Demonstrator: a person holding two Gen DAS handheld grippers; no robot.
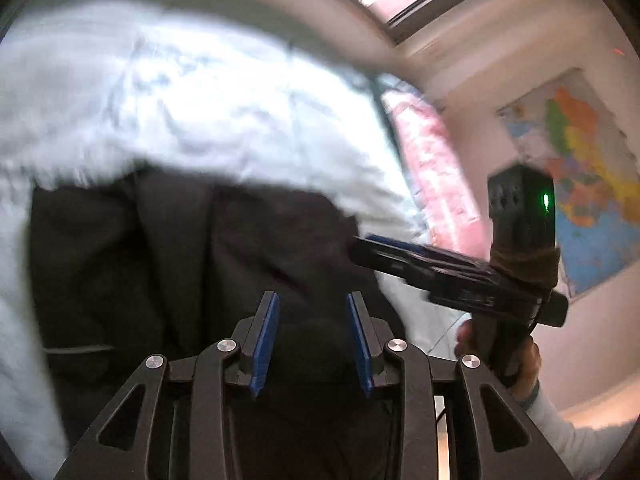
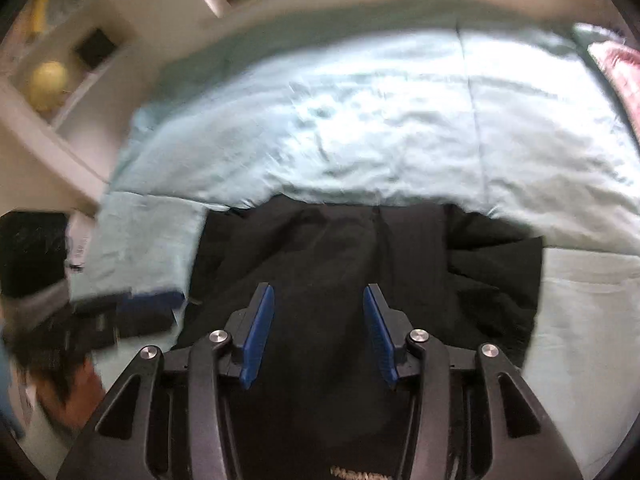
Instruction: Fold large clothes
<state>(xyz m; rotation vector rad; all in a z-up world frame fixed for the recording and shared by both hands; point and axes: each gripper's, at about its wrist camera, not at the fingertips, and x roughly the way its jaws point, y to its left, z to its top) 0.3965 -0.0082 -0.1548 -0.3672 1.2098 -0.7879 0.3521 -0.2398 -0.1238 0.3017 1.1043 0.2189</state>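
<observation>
Bottom centre of the left wrist view, the left gripper (image 1: 312, 340) hangs spread wide, nothing between its blue pads, dark cloth right beneath. Same story in the right wrist view: right gripper (image 2: 318, 334) spread and empty over the black garment (image 2: 360, 260), which fills the lower middle of the frame, long axis apparently running away up the frame. Either gripper looks equally near it. Beyond, the pale green bedsheet (image 2: 360, 120) stretches to the top; a wall map (image 1: 580, 184) glows at right.
</observation>
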